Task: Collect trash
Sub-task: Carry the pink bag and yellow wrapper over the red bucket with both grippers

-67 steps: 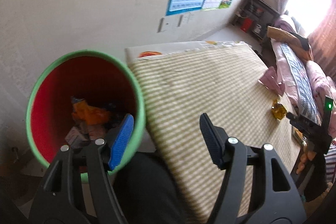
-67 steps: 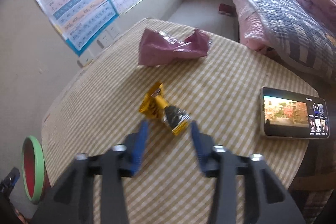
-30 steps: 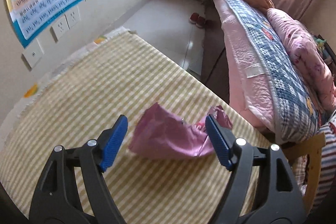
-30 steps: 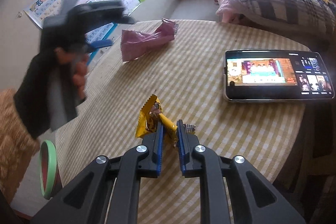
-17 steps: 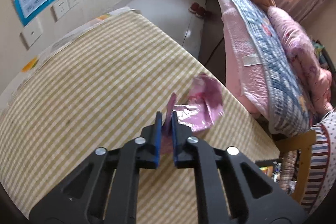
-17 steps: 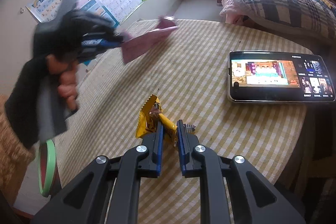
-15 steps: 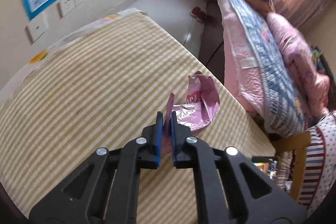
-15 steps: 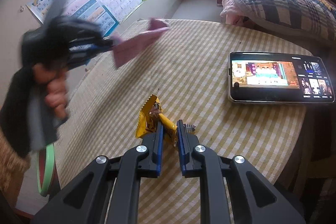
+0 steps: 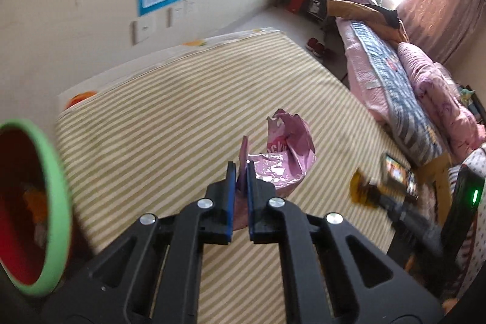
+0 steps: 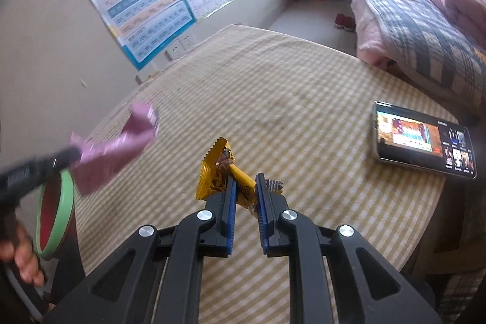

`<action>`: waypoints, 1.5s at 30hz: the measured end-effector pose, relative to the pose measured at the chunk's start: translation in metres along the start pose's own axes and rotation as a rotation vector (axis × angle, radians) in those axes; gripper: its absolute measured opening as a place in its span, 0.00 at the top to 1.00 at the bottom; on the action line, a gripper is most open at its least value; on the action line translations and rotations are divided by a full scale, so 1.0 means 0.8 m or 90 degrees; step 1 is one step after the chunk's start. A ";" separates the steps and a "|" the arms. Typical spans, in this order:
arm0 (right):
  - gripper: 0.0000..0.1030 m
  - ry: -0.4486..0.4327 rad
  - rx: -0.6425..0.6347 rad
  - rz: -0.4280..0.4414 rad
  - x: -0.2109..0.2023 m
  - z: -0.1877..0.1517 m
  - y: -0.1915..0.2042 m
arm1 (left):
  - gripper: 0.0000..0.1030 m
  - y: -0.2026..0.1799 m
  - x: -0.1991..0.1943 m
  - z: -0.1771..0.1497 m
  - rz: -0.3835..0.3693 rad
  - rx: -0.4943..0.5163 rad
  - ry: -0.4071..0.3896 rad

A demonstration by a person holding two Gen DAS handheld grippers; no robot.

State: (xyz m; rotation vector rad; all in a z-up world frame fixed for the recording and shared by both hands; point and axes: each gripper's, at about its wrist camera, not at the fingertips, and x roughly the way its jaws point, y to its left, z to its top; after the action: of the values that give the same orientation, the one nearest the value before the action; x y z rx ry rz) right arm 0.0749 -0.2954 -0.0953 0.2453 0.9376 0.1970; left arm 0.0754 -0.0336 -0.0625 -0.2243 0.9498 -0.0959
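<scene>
Trash here means 2 wrappers, both already gripped. Left gripper [image 9: 238,169] is clamped narrow on the pink wrapper [image 9: 285,154], which hangs clear of the table [image 9: 170,117] and, in the right wrist view, sits just beside the bin [image 10: 56,211] rim. Right gripper [image 10: 244,187] is pinched on the yellow wrapper [image 10: 217,172], well away from the bin, above the table's middle. A phone [image 10: 423,138] lies on the far side of the table from the bin and is not trash.

Step in hand, as I judge it: carrying both pieces to the bin, left one nearly there. Next the left gripper should come over the bin's red mouth and part its jaws; the light foil may cling to a pad. Then the right gripper must cross to the bin too.
</scene>
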 end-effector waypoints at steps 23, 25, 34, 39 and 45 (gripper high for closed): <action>0.87 0.057 -0.111 0.002 -0.019 -0.050 0.111 | 0.94 0.064 -0.079 -0.051 0.013 -0.025 -0.077; 0.87 0.057 -0.118 0.002 -0.020 -0.051 0.116 | 0.94 0.068 -0.083 -0.051 0.017 -0.025 -0.082; 0.86 0.060 -0.134 -0.003 -0.020 -0.052 0.126 | 0.94 0.088 -0.089 -0.054 0.052 -0.027 -0.089; 0.86 0.057 -0.139 -0.001 -0.021 -0.048 0.133 | 0.94 0.098 -0.092 -0.054 0.065 -0.029 -0.095; 0.86 0.056 -0.152 0.015 -0.018 -0.038 0.148 | 0.94 0.108 -0.095 -0.054 0.072 -0.039 -0.102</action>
State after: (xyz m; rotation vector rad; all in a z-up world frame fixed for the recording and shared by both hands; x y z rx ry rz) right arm 0.0351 -0.1828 -0.0672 0.0264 0.9883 0.3406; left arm -0.0054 0.0578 -0.0463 -0.2302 0.8048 0.0547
